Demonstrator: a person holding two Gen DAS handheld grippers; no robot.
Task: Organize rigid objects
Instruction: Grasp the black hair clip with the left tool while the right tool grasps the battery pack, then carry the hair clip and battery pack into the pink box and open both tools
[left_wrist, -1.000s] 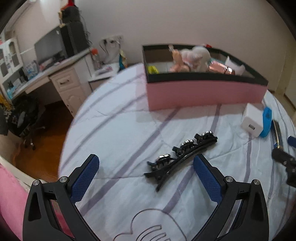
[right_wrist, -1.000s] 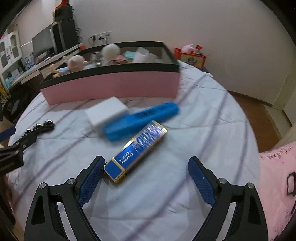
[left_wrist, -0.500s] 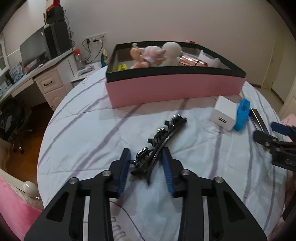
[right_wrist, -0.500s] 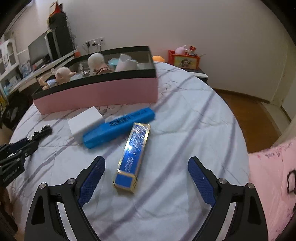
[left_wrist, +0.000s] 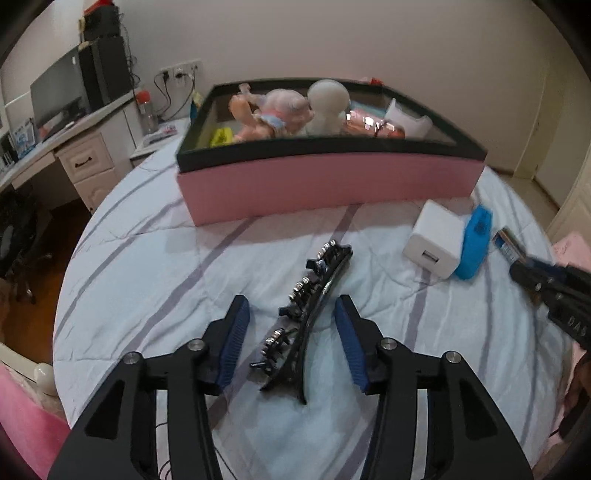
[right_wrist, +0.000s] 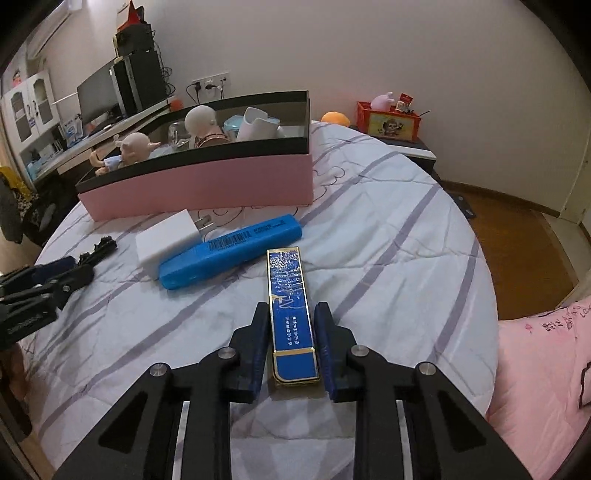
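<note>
In front of the pink box (left_wrist: 328, 184), on the striped bedspread (left_wrist: 147, 280), we see a black hair clip (left_wrist: 310, 314) lying between the blue pads of the left gripper (left_wrist: 291, 328). Its jaws have just been opening and stand clear of the clip on both sides, so nothing is held there. Nearer to us than the box's right end, the right gripper (right_wrist: 291, 332) has just closed its jaws on a blue and gold case (right_wrist: 291, 314), both pads pressed against its long sides. Just in front of the box lie a white charger (right_wrist: 168, 238) and a blue marker (right_wrist: 229, 251), touching each other. Inside the box we see dolls (left_wrist: 273, 114) and a white cup (right_wrist: 258, 127).
</note>
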